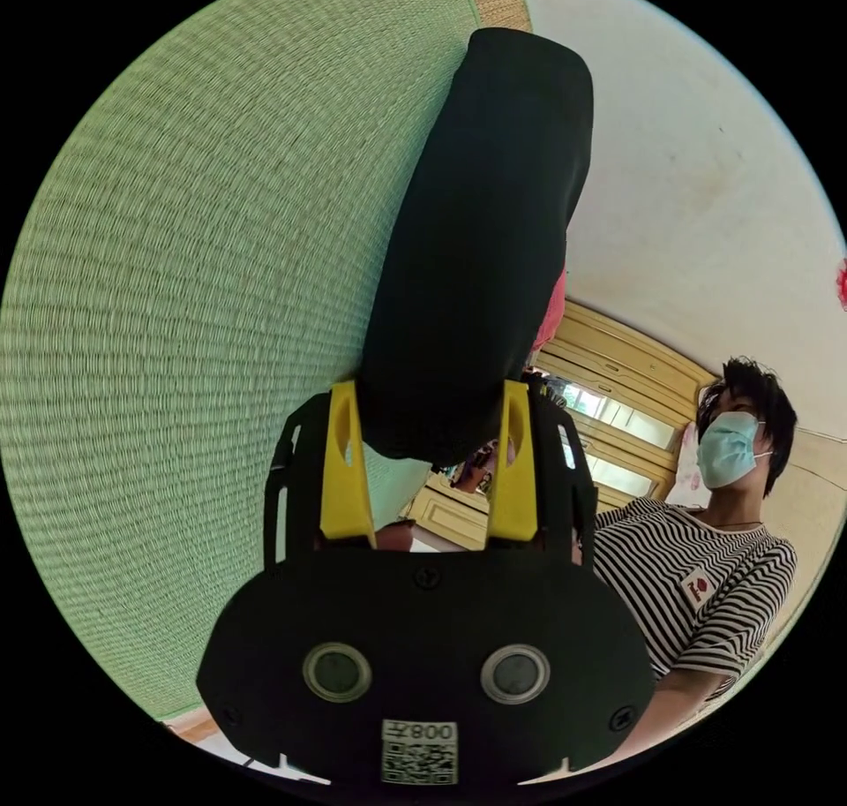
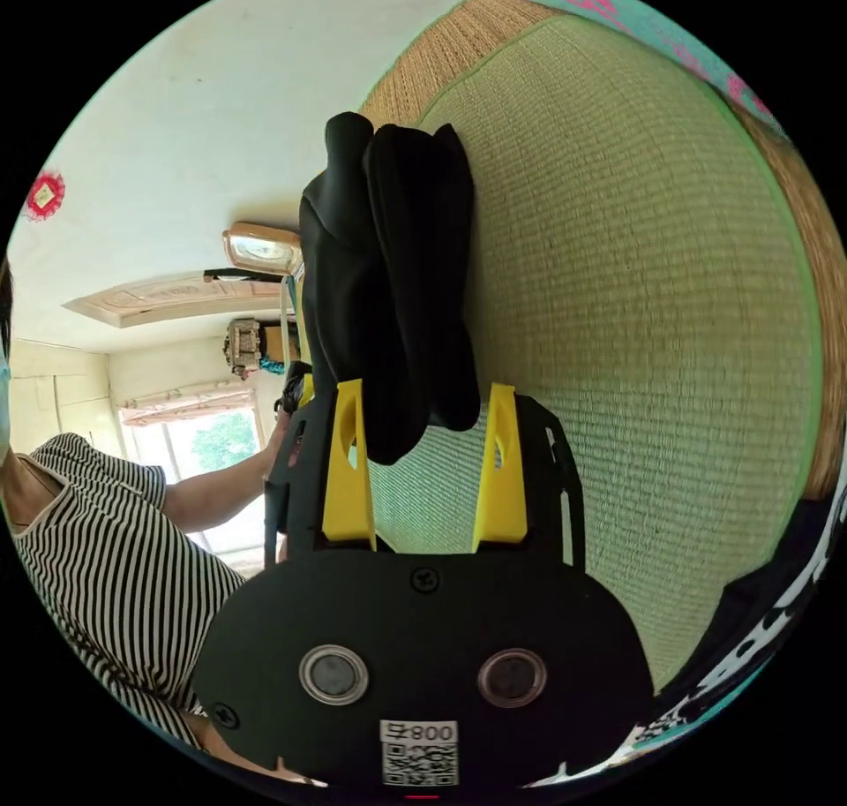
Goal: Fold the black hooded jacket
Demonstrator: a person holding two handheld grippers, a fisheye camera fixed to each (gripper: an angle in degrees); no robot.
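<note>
We've got the jacket [image 1: 481, 241] sitting on the woven mat [image 1: 176, 312], folded up into a thick black bundle, w/ one gripper at each end of it. In the left gripper view the left gripper [image 1: 428, 462] has its yellow jaws spread, the bundle's end poking in between them; jaws look apart from the cloth, so released, not grasping. In the right gripper view the right gripper [image 2: 423, 457] is spread too, the jacket's [image 2: 388, 294] end hanging nearer the left jaw, prob. brushing it, w/ mat showing btwn cloth and the other jaw.

What could go wrong, as we judge it: neither gripper has a real hold, so if we lift or flip now the bundle may slip out and fall open. The right end looks like several loose layers; closing there could catch only one and drag the fold apart.

The right gripper view gives us those separate layers and the mat's brown border [image 2: 441, 47]; the left gripper view gives one smooth rounded face, plus a person in a striped shirt [image 1: 697, 576] close by.
</note>
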